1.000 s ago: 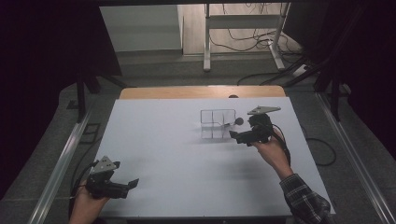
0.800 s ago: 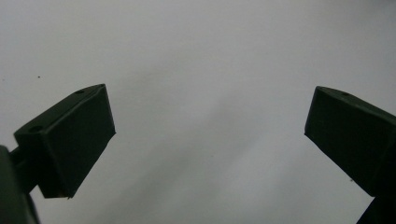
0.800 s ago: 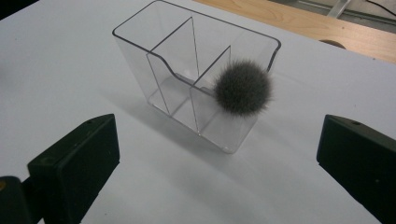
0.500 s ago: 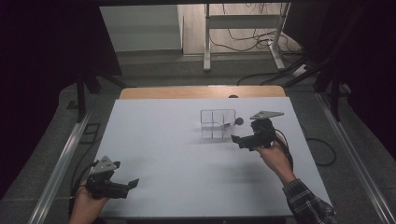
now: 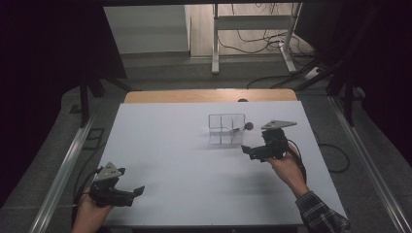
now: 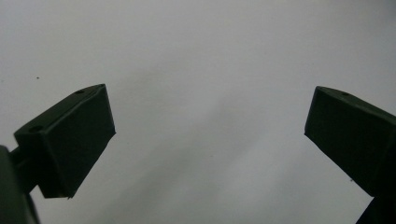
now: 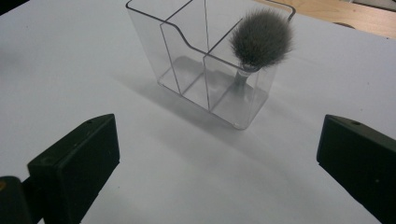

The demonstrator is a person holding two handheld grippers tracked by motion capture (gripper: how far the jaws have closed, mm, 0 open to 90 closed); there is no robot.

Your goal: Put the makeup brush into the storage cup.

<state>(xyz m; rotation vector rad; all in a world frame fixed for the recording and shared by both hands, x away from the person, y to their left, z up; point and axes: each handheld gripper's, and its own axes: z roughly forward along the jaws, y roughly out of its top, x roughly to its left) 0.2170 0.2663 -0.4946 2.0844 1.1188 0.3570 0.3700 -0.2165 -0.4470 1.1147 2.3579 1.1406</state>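
Observation:
A clear plastic organiser with several compartments stands on the white table. A grey-bristled brush stands handle-down in its right front compartment, bristles above the rim. My right gripper is open and empty, a short way in front and to the right of the organiser, pointing at it. At the table's front left corner my left gripper is open over bare tabletop, holding nothing.
A wooden strip borders the table's far edge. Beyond it stand a metal frame and loose cables on the floor. Metal rails run along both sides of the table.
My right gripper has drawn back from the organiser toward the near right. The brush stays in the compartment. The left gripper has not moved.

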